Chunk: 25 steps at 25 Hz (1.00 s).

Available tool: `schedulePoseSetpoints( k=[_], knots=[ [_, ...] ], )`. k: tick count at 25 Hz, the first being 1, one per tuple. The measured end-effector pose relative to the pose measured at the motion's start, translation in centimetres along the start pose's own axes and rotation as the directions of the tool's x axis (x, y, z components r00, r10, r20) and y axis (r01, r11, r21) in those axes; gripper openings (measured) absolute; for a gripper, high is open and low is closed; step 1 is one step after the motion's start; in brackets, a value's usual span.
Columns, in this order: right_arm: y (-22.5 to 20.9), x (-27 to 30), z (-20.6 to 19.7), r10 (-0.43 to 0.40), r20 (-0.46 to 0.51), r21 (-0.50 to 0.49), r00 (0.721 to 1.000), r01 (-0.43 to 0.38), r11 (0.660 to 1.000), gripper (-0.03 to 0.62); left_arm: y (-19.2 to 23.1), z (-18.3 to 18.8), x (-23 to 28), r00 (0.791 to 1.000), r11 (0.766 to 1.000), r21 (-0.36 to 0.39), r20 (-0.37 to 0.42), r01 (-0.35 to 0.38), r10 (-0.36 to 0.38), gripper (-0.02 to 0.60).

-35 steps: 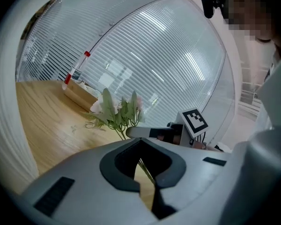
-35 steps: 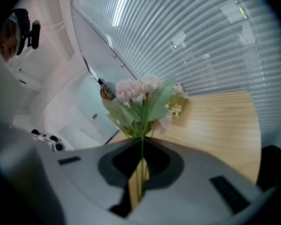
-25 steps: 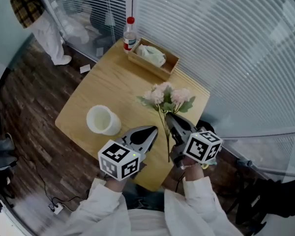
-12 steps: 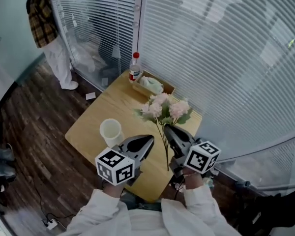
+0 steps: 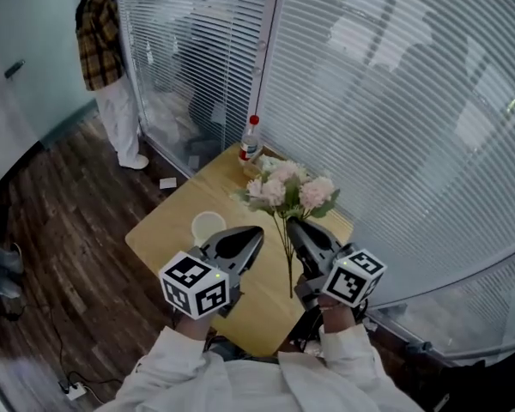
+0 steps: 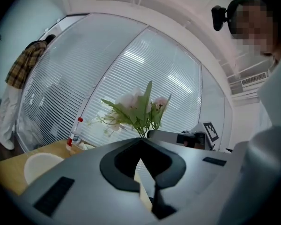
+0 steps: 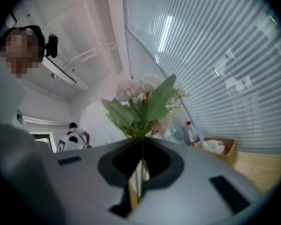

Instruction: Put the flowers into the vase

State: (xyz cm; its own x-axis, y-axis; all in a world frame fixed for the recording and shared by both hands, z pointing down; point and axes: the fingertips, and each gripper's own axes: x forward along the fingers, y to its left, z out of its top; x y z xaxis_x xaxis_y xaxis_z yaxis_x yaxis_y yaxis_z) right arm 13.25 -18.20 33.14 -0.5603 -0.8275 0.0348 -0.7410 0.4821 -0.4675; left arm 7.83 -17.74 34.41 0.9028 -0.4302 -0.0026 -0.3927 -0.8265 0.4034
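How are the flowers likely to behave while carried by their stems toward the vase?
Probably top-heavy: the flowers carry full blooms above thin stems, and the right gripper is shut on them just under the leaves. The stems are likely fairly stiff, since the bunch stands upright without drooping. It is probably light too, as one gripper alone holds it.

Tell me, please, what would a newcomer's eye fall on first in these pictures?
The bunch of pink flowers stands out first, gripped by its stems in the right tool and held up over the wooden table. Next comes the white vase, standing on the table with no flowers in it, just beyond the shut left tool. Behind it all runs a curved wall of white blinds.
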Motion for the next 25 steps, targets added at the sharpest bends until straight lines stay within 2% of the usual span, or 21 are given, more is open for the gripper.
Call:
schedulePoseSetpoints(
  k=[7, 14, 25],
  knots=[
    [2.8, 1.6, 1.3, 0.09, 0.02, -0.025, 0.996, -0.089, 0.996, 0.015, -0.1, 1.7, -1.3, 1.0, 0.997, 0.071, 0.015, -0.017, 0.015, 0.009],
    [5.1, 4.2, 2.9, 0.16, 0.076, -0.084, 0.984, -0.153, 0.985, 0.015, 1.5, 2.8, -2.8, 0.997, 0.992, 0.104, 0.032, -0.073, 0.07, 0.009],
    [7.0, 9.0, 3.2, 0.28, 0.112, -0.085, 0.953, -0.272, 0.959, 0.015, 4.8, 5.9, -5.8, 0.975, 0.973, 0.133, 0.145, -0.187, 0.167, 0.009]
  ],
)
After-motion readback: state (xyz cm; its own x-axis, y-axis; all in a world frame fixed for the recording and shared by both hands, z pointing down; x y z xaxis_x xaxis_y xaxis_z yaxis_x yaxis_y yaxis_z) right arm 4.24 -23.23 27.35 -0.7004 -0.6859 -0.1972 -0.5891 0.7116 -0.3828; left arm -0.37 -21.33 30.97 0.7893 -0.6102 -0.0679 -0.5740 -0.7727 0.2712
